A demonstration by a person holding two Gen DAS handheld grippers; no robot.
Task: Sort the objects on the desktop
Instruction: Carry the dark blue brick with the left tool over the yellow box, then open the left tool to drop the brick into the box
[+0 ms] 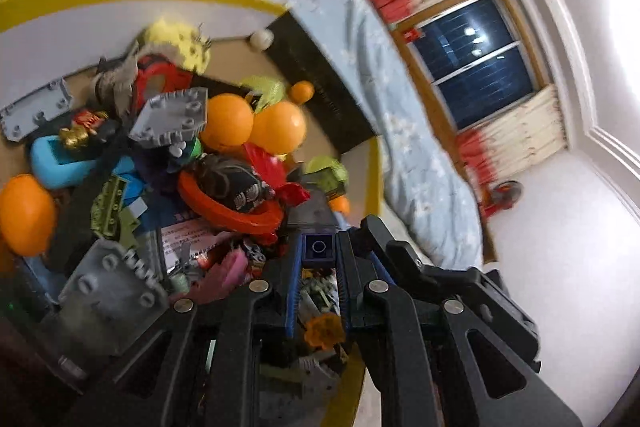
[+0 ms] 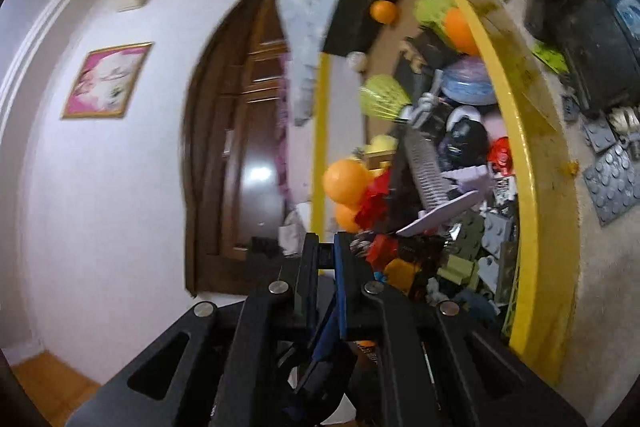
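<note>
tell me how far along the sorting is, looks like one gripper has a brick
Early, by the look of it. Done: a few grey plates lie outside the yellow-rimmed tray. In hand: the left gripper is shut on a small dark blue brick; the right gripper is shut, with nothing visibly in it. Left: the tray is heaped with orange balls, a red ring and mixed bricks.

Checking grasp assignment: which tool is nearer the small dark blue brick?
Left. The left tool is shut on the dark blue brick; the right tool is shut, with no brick visible at its tips.

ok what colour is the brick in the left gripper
Dark navy blue brick, clearest in the left wrist view.
</note>
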